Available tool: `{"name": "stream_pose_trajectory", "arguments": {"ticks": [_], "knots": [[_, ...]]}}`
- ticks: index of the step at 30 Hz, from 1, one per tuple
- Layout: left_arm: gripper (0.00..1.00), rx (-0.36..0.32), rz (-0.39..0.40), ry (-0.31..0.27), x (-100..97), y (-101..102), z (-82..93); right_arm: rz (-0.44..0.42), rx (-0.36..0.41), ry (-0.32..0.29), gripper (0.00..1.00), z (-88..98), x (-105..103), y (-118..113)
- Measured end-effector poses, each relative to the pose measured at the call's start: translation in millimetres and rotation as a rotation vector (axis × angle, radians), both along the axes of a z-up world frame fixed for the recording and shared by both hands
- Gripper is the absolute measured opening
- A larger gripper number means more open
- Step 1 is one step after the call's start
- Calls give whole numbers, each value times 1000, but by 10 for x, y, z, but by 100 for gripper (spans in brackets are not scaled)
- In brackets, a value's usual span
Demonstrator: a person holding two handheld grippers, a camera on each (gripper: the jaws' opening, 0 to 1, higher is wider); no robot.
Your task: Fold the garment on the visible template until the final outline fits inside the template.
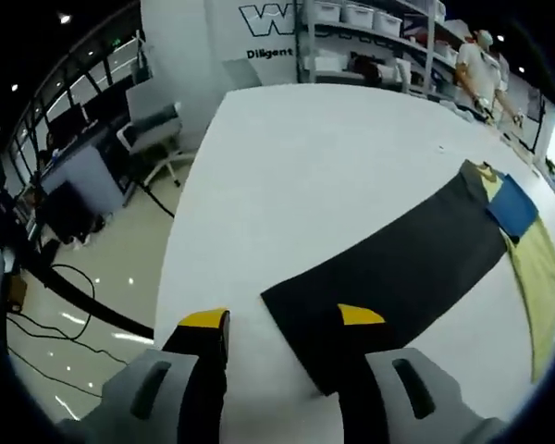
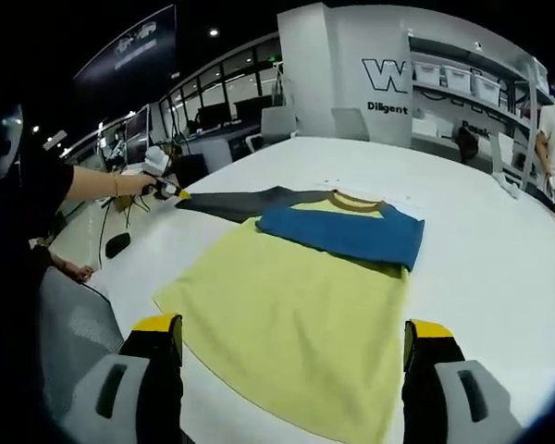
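Bare white table (image 2: pixel 481 250) lies open around the flat garment (image 2: pixel 296 324); shelving (image 2: pixel 462 92) stands beyond.

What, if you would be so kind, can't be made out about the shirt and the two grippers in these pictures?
- Left gripper view: the dark sleeve's end lies under the left gripper's right jaw, so any grip is unclear.
- Right gripper view: the shirt's near hem runs behind the right gripper's jaws and the bottom edge.
- Right gripper view: the left gripper is too small to judge.
- No template outline is discernible on the white table.

garment (image 2: pixel 296 305) flat on table (image 2: pixel 481 250), sleeve (image 2: pixel 347 231) folded across top
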State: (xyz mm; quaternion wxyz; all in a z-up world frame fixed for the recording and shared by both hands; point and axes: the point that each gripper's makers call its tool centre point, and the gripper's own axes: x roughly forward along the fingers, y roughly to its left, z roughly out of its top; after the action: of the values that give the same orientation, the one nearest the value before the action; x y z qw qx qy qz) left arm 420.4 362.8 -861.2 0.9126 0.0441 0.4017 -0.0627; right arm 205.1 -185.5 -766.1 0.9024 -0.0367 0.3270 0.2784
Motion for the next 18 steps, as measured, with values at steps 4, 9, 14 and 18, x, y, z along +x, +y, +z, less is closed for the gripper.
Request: {"name": "stream_pose_trajectory", "arguments": {"ticks": [4, 9, 14, 18], "knots": [[38, -4, -16, 0, 47, -30, -51, -13, -10, -4, 99, 13, 14, -51], [29, -12, 6, -9, 75, -27, -44, -17, -13, -2, 99, 7, 11, -59], [15, 5, 5, -6, 65, -14, -57, -15, -11, 3, 99, -4, -2, -38], [11, 15, 10, -3, 76, 8, -75, -19, -5, 1, 99, 5, 4, -33]]}}
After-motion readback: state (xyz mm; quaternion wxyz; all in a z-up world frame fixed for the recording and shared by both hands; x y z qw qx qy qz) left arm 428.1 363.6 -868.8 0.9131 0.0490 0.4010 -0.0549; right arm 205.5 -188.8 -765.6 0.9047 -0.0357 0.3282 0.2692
